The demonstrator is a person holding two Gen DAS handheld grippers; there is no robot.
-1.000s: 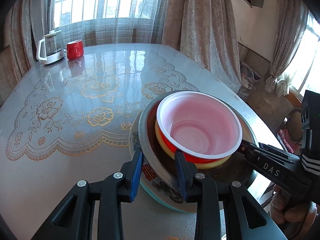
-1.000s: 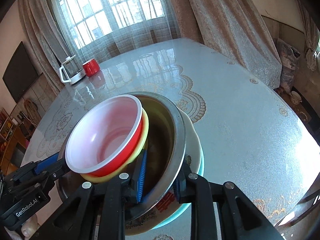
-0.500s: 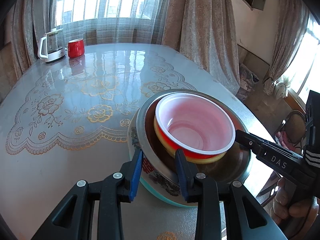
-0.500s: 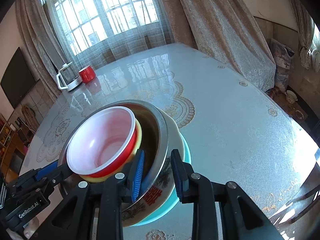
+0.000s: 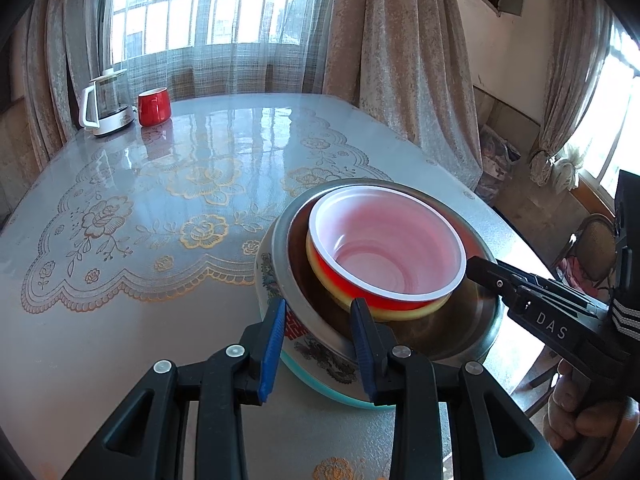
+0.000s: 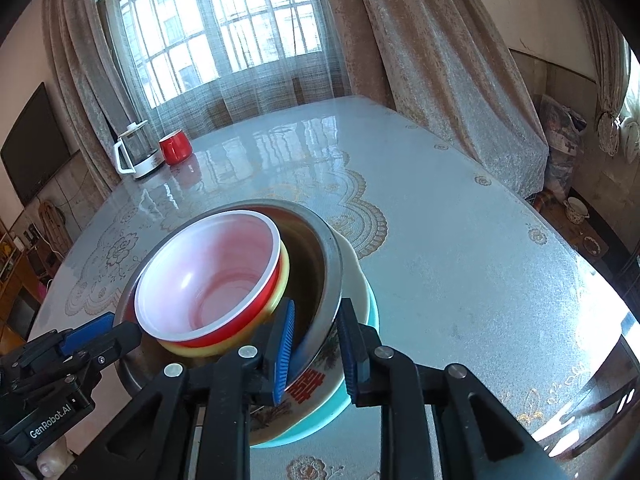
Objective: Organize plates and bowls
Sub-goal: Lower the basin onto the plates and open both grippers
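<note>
Straddling stack rim point(image 5: 280, 276): both tools

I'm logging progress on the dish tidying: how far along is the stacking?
Stacking looks largely done: red bowl sits in a yellow bowl, inside the steel bowl, floral bowl and teal bowl. In hand: left gripper and right gripper each straddle the stack's rim, not clamped. Left: possibly moving it. The kettle and mug stand apart.
</note>
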